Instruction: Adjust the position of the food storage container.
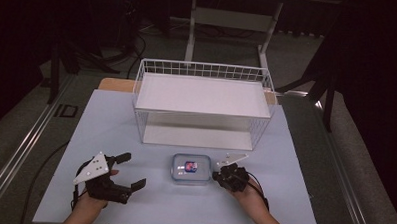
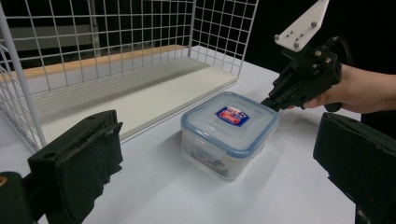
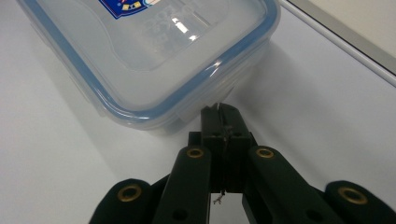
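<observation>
Right claw (image 1: 218,175) pressed fully together, jaws meeting flat with nothing between them, tips just at the near side of the plastic box (image 1: 190,169), by a lid flap; contact too close to call. Left claw (image 1: 134,171) spread wide and holding nothing, well apart from the box on its other side, jaws framing it in the left gripper view.

Box (image 2: 229,132) sitting on the desk (image 1: 111,119), roughly centred between both claws, just in front of the wire basket (image 1: 204,69). Bare desk surface all round: a strip between box and basket front, broad stretches toward the left and right desk edges, a narrower band to the near edge under the hands. Basket turned on its side, opening facing the box, white board (image 2: 140,100) as its lower floor, grid walls behind and at the ends.

Clear, squarish, round-cornered container, see-through walls, flat translucent lid (image 3: 154,42) rimmed by a blue seal (image 3: 243,46), lid seated. Small sticker (image 2: 231,115) on the lid centre, dark blue with red and white marks; lettering too small to read. Something dark faintly visible inside through the wall, not identifiable.
</observation>
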